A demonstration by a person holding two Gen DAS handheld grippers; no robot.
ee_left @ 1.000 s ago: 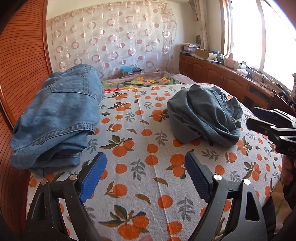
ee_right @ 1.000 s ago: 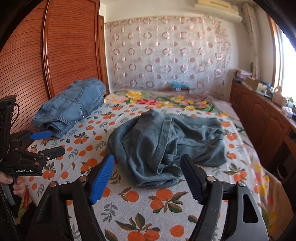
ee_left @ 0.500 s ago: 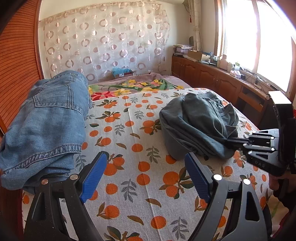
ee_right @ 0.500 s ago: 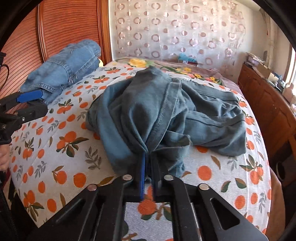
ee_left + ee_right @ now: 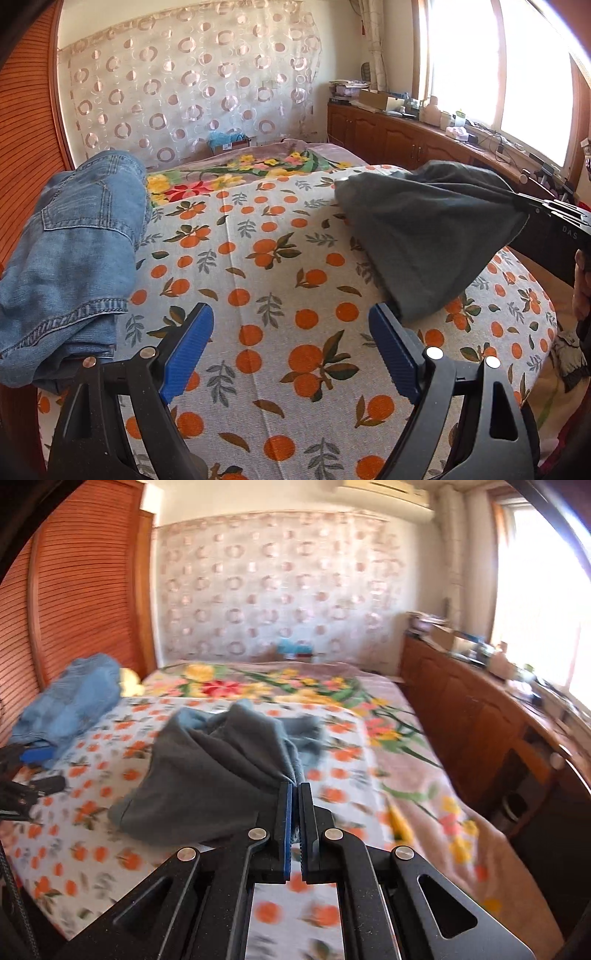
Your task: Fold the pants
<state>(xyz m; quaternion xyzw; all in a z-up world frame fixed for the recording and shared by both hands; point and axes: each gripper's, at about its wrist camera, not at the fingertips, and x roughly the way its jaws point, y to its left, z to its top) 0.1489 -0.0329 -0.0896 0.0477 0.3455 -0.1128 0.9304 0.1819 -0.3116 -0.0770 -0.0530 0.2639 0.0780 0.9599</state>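
Grey-green pants [image 5: 424, 236] hang in a bunch above the orange-print bedsheet [image 5: 266, 280], pulled up toward the right. My right gripper [image 5: 294, 788] is shut on a fold of the pants [image 5: 221, 768] and lifts them; it shows at the right edge of the left wrist view [image 5: 524, 205]. My left gripper [image 5: 291, 325] is open and empty, low over the sheet, just left of the hanging cloth. It shows at the left edge of the right wrist view [image 5: 40, 771].
Folded blue jeans [image 5: 70, 243] lie at the bed's left side against a wooden slatted wall [image 5: 26, 147]. A floral blanket [image 5: 295, 686] covers the far bed. A wooden cabinet [image 5: 480, 716] with clutter runs along the right under the window.
My right gripper closed on the grey-green pants and has lifted them up off the sheet toward the right. My left gripper stayed open and moved forward, closer to the cloth.
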